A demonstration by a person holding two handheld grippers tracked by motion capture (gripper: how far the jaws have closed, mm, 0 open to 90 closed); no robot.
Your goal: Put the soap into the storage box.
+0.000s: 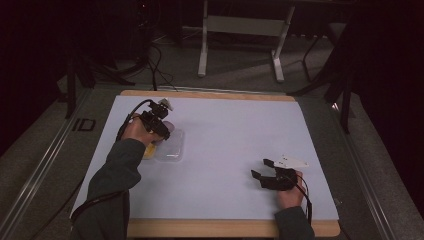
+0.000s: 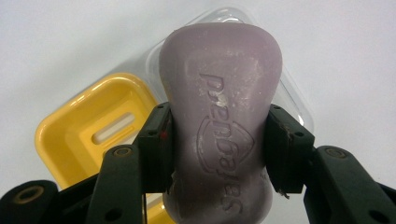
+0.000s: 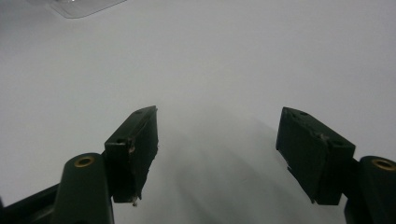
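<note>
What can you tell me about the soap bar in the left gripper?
The purple soap bar is a matte, waisted block with rounded ends, embossed lettering and a logo on its face, plus pale scuffs. The left gripper has its jaws shut on the bar's narrow waist, one on each side. It hangs over a clear plastic lid beside a yellow soap dish on the white table. Whether its far end touches the lid is unclear.

A dim lab or recording studio, not a home. A wooden counter (image 1: 210, 228) covered by a pale sheet (image 1: 225, 150) stands on grey carpet (image 1: 45, 150). Black cables (image 1: 155, 65) run across the floor behind it, near the white metal legs of a bare table frame (image 1: 240, 30). Dark stands (image 1: 345, 90) and unlit equipment line the edges of the room.
</note>
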